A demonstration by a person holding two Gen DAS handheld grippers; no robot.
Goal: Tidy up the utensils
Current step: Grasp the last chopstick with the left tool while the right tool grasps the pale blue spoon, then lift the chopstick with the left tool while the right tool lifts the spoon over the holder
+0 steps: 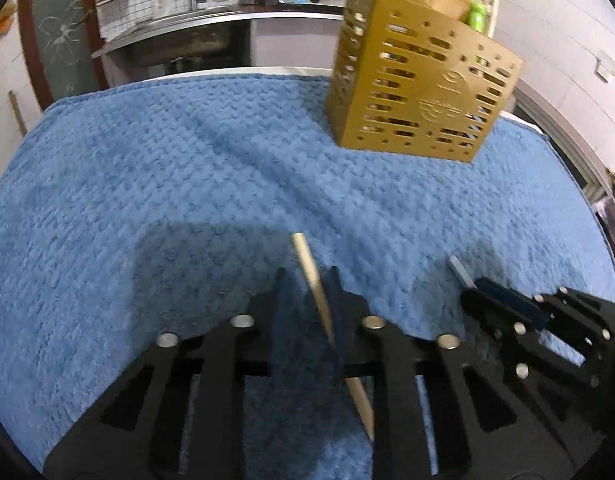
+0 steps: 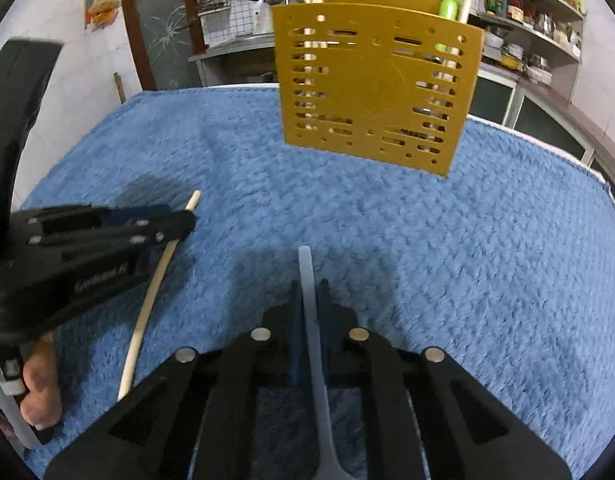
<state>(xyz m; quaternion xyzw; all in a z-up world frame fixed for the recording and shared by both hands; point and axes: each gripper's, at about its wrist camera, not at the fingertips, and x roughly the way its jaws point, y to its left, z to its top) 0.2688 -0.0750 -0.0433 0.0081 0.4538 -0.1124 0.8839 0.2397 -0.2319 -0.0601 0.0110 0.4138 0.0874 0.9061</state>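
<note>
My left gripper [image 1: 307, 280] is shut on a wooden chopstick [image 1: 311, 276] and holds it just above the blue towel [image 1: 147, 168]; the stick points forward. My right gripper [image 2: 309, 286] is shut on a flat grey utensil handle [image 2: 307, 276]. Each gripper shows in the other's view: the right one [image 1: 473, 292] at the lower right, the left one [image 2: 187, 220] at the left with the chopstick [image 2: 147, 300]. A gold perforated utensil holder [image 1: 419, 92] stands upright at the far side of the towel, also in the right wrist view [image 2: 371, 88], with utensils and a green item inside.
The blue towel [image 2: 467, 240] covers the table. Behind it are a kitchen counter with a sink and stove [image 1: 227, 12] and shelves with jars [image 2: 527, 12]. A hand [image 2: 39, 380] holds the left gripper's handle.
</note>
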